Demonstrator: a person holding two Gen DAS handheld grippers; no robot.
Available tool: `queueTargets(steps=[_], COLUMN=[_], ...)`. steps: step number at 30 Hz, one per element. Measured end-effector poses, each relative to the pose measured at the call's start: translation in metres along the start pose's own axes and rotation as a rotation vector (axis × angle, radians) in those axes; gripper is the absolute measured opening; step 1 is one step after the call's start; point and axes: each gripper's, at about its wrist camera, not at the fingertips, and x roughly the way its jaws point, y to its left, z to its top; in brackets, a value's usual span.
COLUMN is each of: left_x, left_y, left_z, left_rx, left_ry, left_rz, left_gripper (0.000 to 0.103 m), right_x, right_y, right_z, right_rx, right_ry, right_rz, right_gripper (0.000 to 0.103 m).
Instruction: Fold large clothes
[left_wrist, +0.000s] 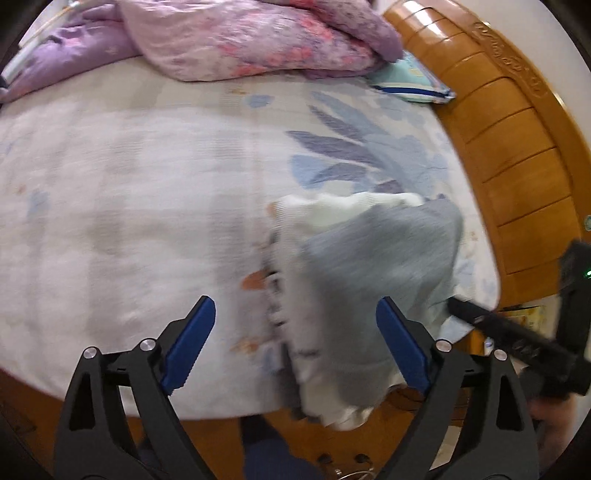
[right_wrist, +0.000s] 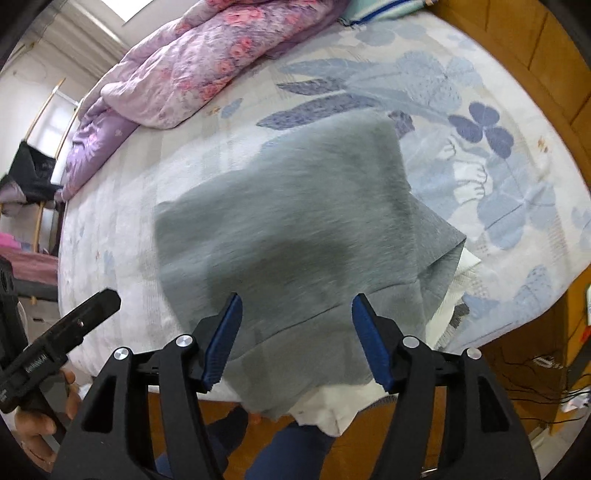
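A grey and white garment (right_wrist: 295, 221) lies bunched on the bed near its front edge, part of it hanging over the edge; it also shows in the left wrist view (left_wrist: 369, 288) to the right. My left gripper (left_wrist: 295, 328) is open and empty, just left of the garment and above the bed. My right gripper (right_wrist: 295, 328) is open and empty, hovering over the garment's near part. The right gripper's body shows at the right of the left wrist view (left_wrist: 517, 332); the left gripper's body shows at the lower left of the right wrist view (right_wrist: 55, 339).
The bed sheet (left_wrist: 129, 203) is white with blue leaf prints. A pink and purple quilt (left_wrist: 240, 37) is piled at the far side. A teal pillow (left_wrist: 410, 81) lies by the wooden headboard (left_wrist: 517, 166). Wooden floor (right_wrist: 406, 424) and cables (right_wrist: 546, 373) lie below the bed edge.
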Motion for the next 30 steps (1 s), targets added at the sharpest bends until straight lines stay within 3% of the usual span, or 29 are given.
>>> queueTargets(steps=[6,10,14,23,30], left_x=[-0.032,-0.061,-0.102,-0.204,-0.259], left_y=[0.031,0.056,0.096,0.189,0.235], left_z=[-0.016,-0.027,-0.043,-0.092,-0.116], left_rx=[0.0,0.038,0.078,0.154,0.102], left_ry=[-0.01,-0.037,-0.096,-0.202,-0.249], left_rz=[0.059,0.061,0.082,0.07,0.033], left_gripper=[0.097,0.098,0.098,0.098,0.098], right_x=[-0.019,-0.03,-0.04,-0.071,-0.101], right_y=[0.07,0.126,0.18,0.287,0.346], right_z=[-0.022,-0.048,-0.08,-0.149,-0.189], right_rx=[-0.084,-0.155,-0.178,-0.135,-0.152], right_ry=[-0.035,-0.07,-0.123,-0.219,-0.276], right_rz=[-0.051,-0.144,-0.221,-0.3,-0.344], right_gripper=[0.066,0.081,0.089,0.09,0.09])
